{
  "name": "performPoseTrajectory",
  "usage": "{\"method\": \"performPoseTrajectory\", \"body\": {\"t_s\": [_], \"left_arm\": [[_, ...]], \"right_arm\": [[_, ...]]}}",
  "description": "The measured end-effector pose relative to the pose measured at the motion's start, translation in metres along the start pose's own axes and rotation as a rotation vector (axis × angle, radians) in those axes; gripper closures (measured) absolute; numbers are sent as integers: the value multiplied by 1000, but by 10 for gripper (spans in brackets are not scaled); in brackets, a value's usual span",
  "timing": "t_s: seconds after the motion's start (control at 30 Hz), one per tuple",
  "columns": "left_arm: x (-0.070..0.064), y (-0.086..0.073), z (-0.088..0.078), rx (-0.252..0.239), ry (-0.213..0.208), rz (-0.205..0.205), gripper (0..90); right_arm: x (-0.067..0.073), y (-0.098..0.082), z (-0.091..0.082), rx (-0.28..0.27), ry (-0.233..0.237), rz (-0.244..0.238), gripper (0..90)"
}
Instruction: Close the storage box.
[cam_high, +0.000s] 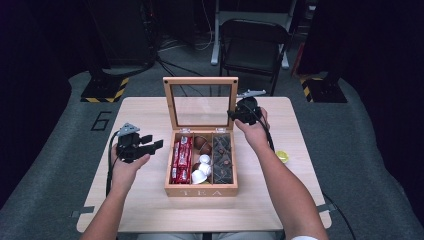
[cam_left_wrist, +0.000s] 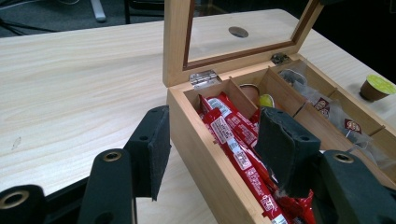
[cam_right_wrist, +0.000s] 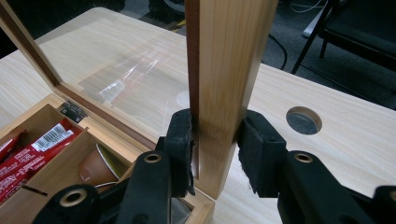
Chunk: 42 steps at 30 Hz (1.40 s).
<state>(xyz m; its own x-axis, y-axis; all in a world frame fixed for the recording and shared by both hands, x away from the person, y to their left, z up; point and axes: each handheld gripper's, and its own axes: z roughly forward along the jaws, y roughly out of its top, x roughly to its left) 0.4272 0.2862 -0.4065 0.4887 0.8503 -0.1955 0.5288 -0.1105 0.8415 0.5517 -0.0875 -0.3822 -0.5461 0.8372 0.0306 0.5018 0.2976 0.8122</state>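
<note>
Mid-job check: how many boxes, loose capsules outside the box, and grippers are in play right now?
Tea box: 1
Capsule outside the box: 1
Grippers: 2 (left gripper open, right gripper shut on the lid)
Total: 4

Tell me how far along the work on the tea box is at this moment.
Done: the tea box stands filled, with red packets, capsules and tea bags in its three compartments. In hand: the right gripper is clamped on the side frame of the upright glass lid, while the left gripper straddles the box's left wall, jaws apart. Left, probably: swinging the lid down to close it.
</note>
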Motion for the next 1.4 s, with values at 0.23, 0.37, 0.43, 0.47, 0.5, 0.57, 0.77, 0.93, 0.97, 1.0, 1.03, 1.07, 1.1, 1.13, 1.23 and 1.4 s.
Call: {"method": "performPoseTrajectory", "body": {"t_s": [0.23,0.37,0.43,0.47,0.5,0.57,0.77,0.93,0.97,1.0,1.03,1.07,1.1,1.13,1.23,1.4], "left_arm": [[0,-1,5,17,2,-6,444],[2,3,8,14,-13,-32,449],[4,6,9,1,-18,-40,450],[6,8,10,9,-31,-47,455],[7,9,12,12,-39,-43,455],[8,11,15,20,-49,-43,458],[10,22,22,31,-59,-48,466],[2,38,24,13,19,27,457],[3,41,25,12,9,26,457],[3,43,25,12,3,16,457],[2,46,26,-3,-7,-9,459],[2,47,27,-3,-3,-11,459],[3,49,28,-3,1,-12,460],[3,52,28,-8,0,-10,463],[4,60,30,-21,-10,-4,468],[4,70,32,-33,-8,5,468]], "right_arm": [[2,-6,-3,-30,-5,-8,650],[4,-8,-4,-40,-12,-8,650],[5,-9,-5,-41,-14,-2,650],[5,-9,-5,-45,-17,-11,650],[6,-9,-5,-48,-18,-10,650],[7,-10,-6,-49,-23,-6,650],[8,-12,-7,-57,-21,-11,649],[9,-14,-8,-63,-20,-9,648],[9,-14,-9,-64,-21,-6,648],[9,-14,-9,-66,-20,-14,648],[10,-15,-9,-64,-22,-6,648],[9,-15,-9,-67,-24,-17,648],[9,-15,-9,-67,-25,-19,648],[9,-15,-9,-66,-24,-18,647],[11,-15,-10,-64,-31,-24,648],[13,-16,-11,-64,-29,-25,648]]}}
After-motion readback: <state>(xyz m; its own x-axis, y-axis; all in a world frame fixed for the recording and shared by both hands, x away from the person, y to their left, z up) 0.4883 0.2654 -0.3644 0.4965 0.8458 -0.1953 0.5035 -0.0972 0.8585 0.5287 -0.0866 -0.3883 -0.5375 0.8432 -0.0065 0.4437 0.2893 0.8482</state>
